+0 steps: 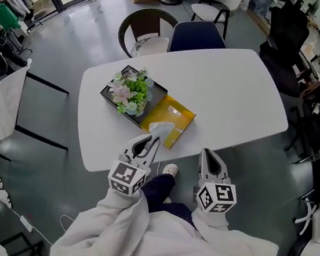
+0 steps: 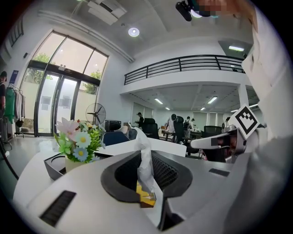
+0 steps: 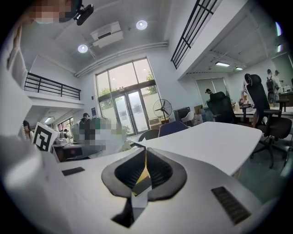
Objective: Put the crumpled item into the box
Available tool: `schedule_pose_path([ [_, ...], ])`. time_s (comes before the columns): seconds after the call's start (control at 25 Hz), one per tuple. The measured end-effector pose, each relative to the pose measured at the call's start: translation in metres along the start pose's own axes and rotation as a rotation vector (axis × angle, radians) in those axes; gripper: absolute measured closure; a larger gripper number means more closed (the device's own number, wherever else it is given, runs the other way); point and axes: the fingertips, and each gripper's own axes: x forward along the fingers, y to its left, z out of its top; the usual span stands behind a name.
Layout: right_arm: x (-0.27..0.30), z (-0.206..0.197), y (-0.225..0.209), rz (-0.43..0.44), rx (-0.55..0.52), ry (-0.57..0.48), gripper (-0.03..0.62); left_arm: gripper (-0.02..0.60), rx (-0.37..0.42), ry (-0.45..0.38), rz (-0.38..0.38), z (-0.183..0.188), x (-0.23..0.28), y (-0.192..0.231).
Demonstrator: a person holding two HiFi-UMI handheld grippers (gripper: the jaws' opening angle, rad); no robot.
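A white crumpled item (image 1: 160,129), thin paper by the look of it, is pinched in the left gripper (image 1: 153,140), whose jaws are narrowed onto it with a loose tuft standing up past the tips; it hangs at the near edge of the yellow box (image 1: 175,119), seemingly just above its opening, though whether it is touching the box cannot be told; the box lies flat near the front edge of the white table (image 1: 234,93), just beside a black tray (image 1: 107,94) holding a bunch of artificial flowers (image 1: 128,91); the right gripper (image 1: 208,155) hovers to the side at the table's edge, jaws drawn together on nothing, a sliver of yellow showing past them; the likeliest slip from here is a short drop, the paper let go before it is fully over the opening and landing on the table or the box's rim; soft paper may also cling to a pad and lift back out as the jaws part; the box looks light and unsteadied, so a nudge from the descending jaws could push it against the tray or off the near edge; a wide swing could brush the flowers.
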Motion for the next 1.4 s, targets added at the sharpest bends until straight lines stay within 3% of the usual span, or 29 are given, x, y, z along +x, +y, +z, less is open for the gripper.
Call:
schedule_pose_path([
  [0.36,0.034,0.020,-0.018,-0.032,0.004,0.011,0.557,0.517,0.004,0.061,-0.043,-0.001,0.047,0.020],
  [0.6,0.053,0.026,-0.024,-0.046,0.000,0.016,0.556,0.515,-0.018,0.145,-0.059,-0.022,0.073,0.033],
  [1.16,0.082,0.030,-0.035,-0.054,-0.012,0.053,0.557,0.515,-0.146,0.474,-0.153,-0.090,0.138,0.040],
  [1.4,0.090,0.027,-0.036,-0.042,-0.022,0.073,0.557,0.515,-0.262,0.599,-0.200,-0.115,0.154,0.040],
])
